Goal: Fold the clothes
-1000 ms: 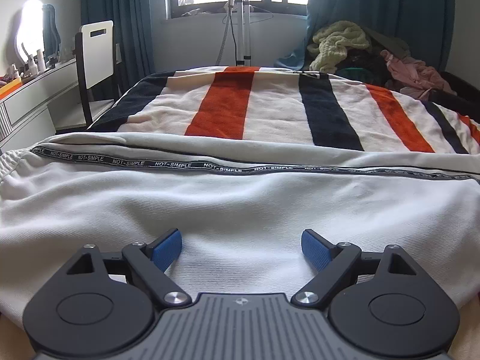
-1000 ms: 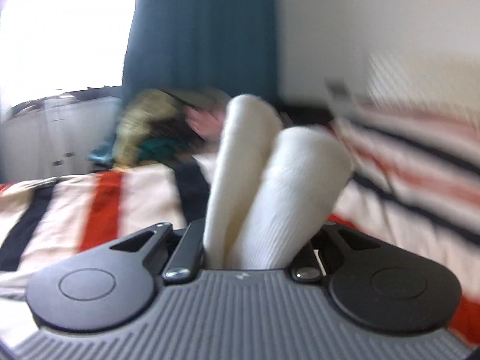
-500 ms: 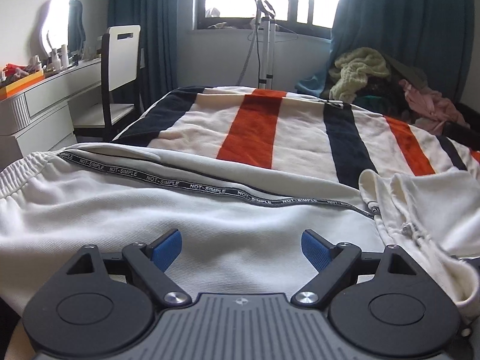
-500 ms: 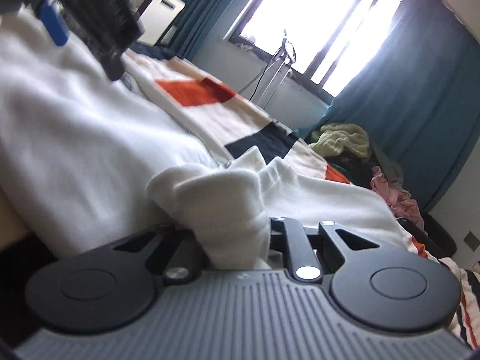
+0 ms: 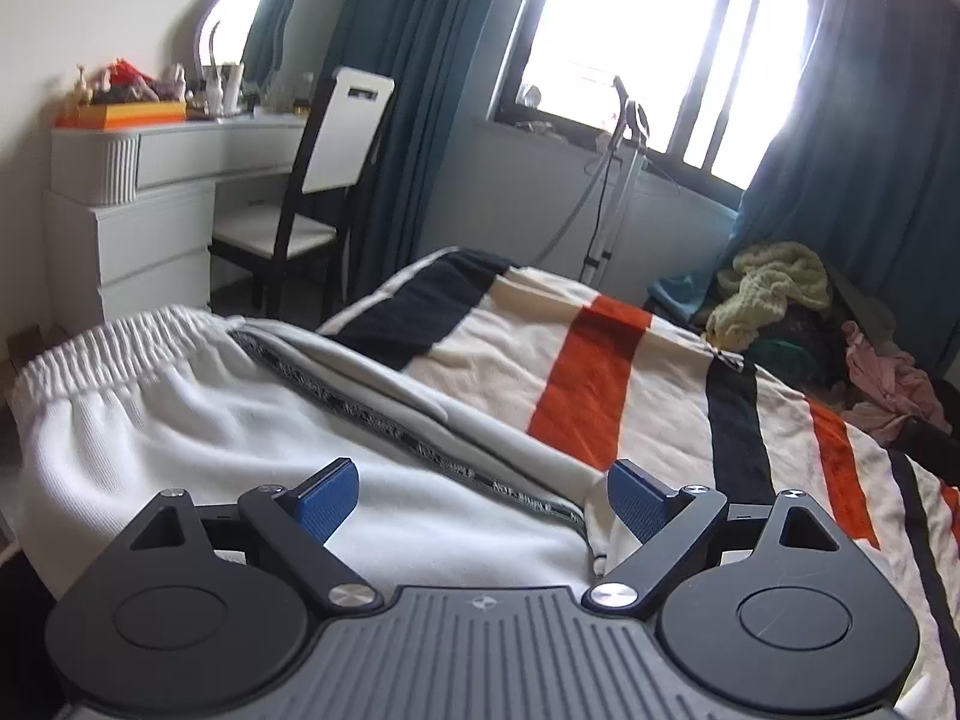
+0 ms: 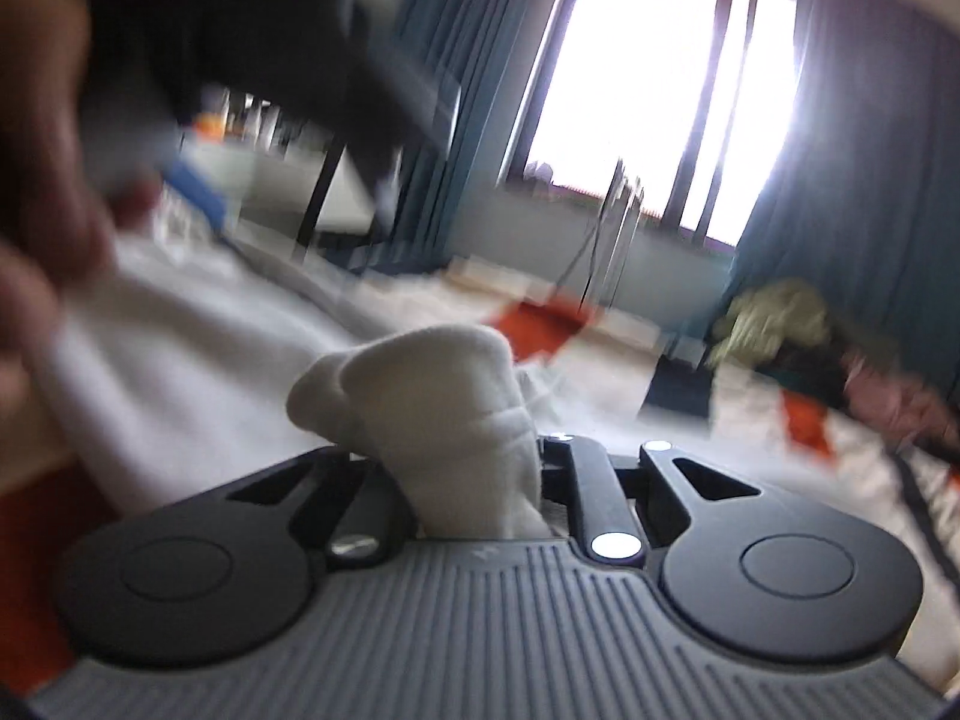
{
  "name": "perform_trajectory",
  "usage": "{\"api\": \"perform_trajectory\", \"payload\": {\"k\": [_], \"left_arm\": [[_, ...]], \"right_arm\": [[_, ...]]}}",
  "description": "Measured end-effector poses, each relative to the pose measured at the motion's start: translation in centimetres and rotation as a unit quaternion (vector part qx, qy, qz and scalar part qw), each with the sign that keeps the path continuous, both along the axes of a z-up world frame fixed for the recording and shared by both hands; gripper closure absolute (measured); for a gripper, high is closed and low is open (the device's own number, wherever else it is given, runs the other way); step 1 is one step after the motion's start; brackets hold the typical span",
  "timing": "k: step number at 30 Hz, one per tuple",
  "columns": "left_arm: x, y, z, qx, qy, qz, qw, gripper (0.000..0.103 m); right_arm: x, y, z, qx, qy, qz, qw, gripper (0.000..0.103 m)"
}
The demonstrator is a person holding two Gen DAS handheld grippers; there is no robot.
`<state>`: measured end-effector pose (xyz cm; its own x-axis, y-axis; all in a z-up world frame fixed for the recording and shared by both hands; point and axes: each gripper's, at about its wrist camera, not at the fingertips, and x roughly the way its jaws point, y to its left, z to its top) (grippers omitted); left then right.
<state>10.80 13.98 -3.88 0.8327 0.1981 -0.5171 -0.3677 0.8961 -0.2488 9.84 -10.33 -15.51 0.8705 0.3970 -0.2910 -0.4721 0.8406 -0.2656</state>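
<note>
White sweatpants (image 5: 210, 420) with a black lettered side tape lie across the striped bed, their gathered waistband (image 5: 102, 348) at the left. My left gripper (image 5: 483, 498) hovers just above them, its blue pads wide apart and still opening, with nothing gripped. A folded-over end of the pants shows by its right pad (image 5: 636, 504). In the blurred right wrist view my right gripper (image 6: 474, 462) pinches a bunch of the white fabric (image 6: 432, 384); its jaws are starting to open, pads still on the cloth. The left gripper's blue pad (image 6: 198, 192) and a hand (image 6: 42, 180) show at upper left.
The striped blanket (image 5: 600, 378) covers the bed. A heap of other clothes (image 5: 780, 294) sits at the far right corner. A chair (image 5: 324, 180) and white dresser (image 5: 150, 204) stand left of the bed, a garment steamer stand (image 5: 618, 180) by the window.
My right gripper swept left across the bed with the pants' end, bringing it over the pants near the left gripper. The left gripper rose and rolled, now facing the waistband side.
</note>
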Motion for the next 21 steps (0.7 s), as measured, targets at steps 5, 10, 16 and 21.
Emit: {"api": "perform_trajectory", "payload": {"k": [5, 10, 16, 21], "left_arm": [[0.7, -1.3, -0.7, -0.008, 0.013, -0.039, 0.9991, 0.012], [0.2, -2.3, -1.2, -0.015, 0.020, -0.065, 0.9976, 0.012], [-0.4, -3.5, -1.8, -0.030, 0.034, -0.092, 0.9947, 0.012], [-1.0, -5.6, -2.6, 0.007, 0.053, -0.116, 0.9918, 0.012]], "right_arm": [[0.5, -0.4, 1.8, 0.025, 0.078, 0.058, 0.995, 0.021], [-1.5, -2.7, 4.3, 0.045, 0.137, 0.078, 0.986, 0.017], [-4.3, -10.8, 6.6, 0.110, 0.166, -0.010, 0.980, 0.017], [-2.4, -16.3, 6.6, 0.187, 0.167, -0.120, 0.961, 0.018]]}}
